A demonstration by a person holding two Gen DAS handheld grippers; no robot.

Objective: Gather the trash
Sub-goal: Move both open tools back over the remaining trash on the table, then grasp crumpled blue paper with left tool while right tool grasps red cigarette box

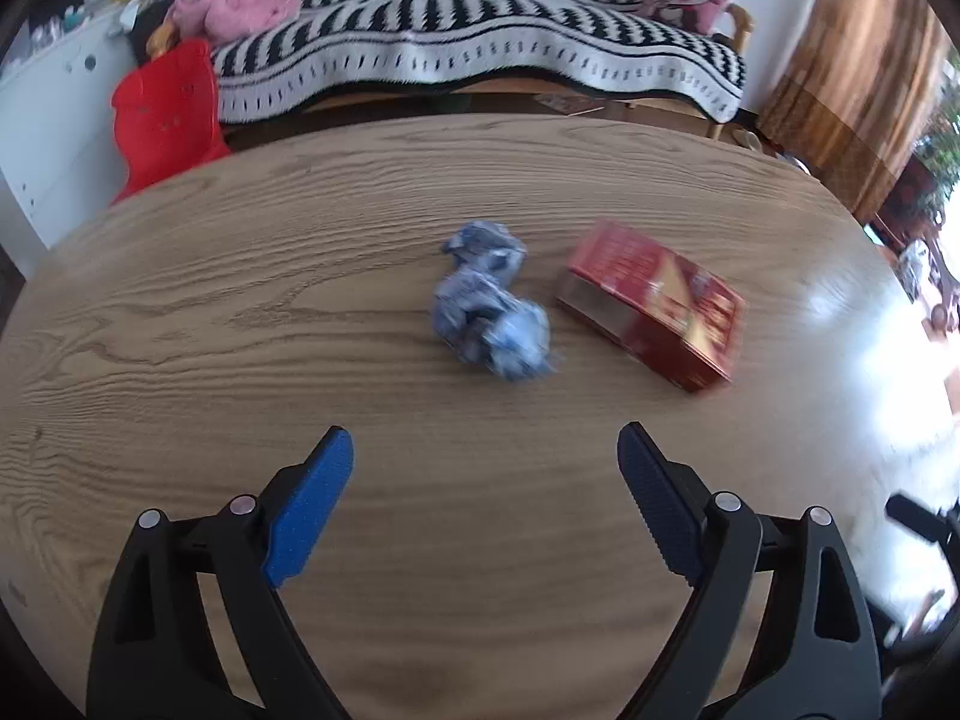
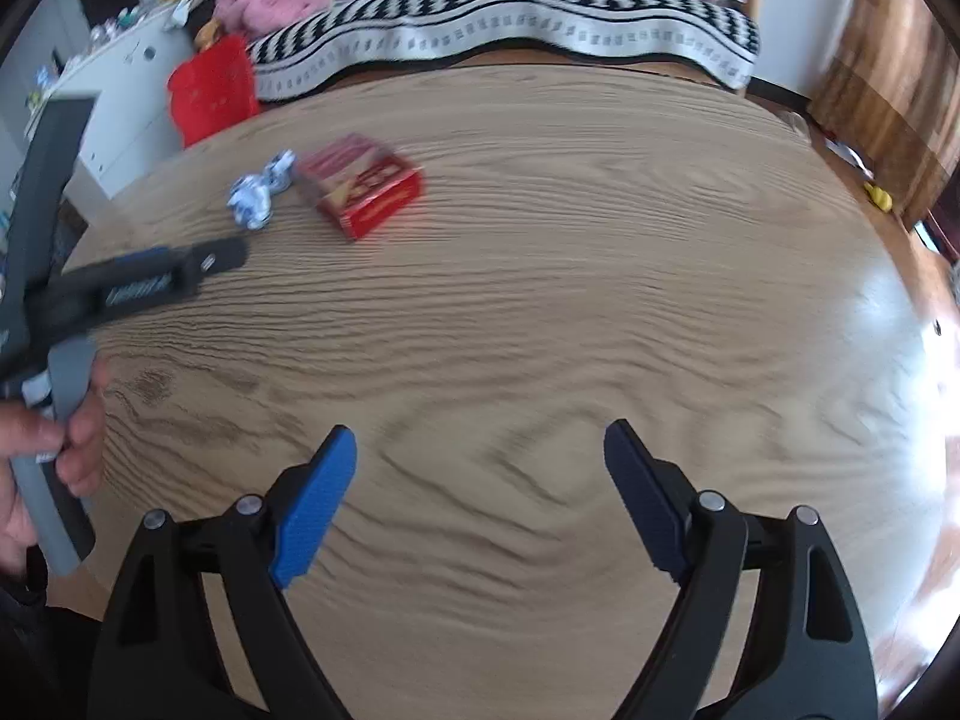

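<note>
Out near the middle of the table [image 1: 240, 300] lies a crumpled wrapper [image 1: 489, 306], a red box [image 1: 654, 306] just beside it, both loose and untouched, so ready for picking. Left gripper [image 1: 485, 450] faces the wrapper, jaws apart and empty; right gripper [image 2: 480, 447] hangs over bare wood, jaws likewise apart, nothing held.

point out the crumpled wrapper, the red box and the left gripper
crumpled wrapper [image 1: 489, 303], left wrist view, middle of the wad
red box [image 1: 654, 300], left wrist view, top face
left gripper [image 1: 486, 438], left wrist view, midway between fingertips
</note>
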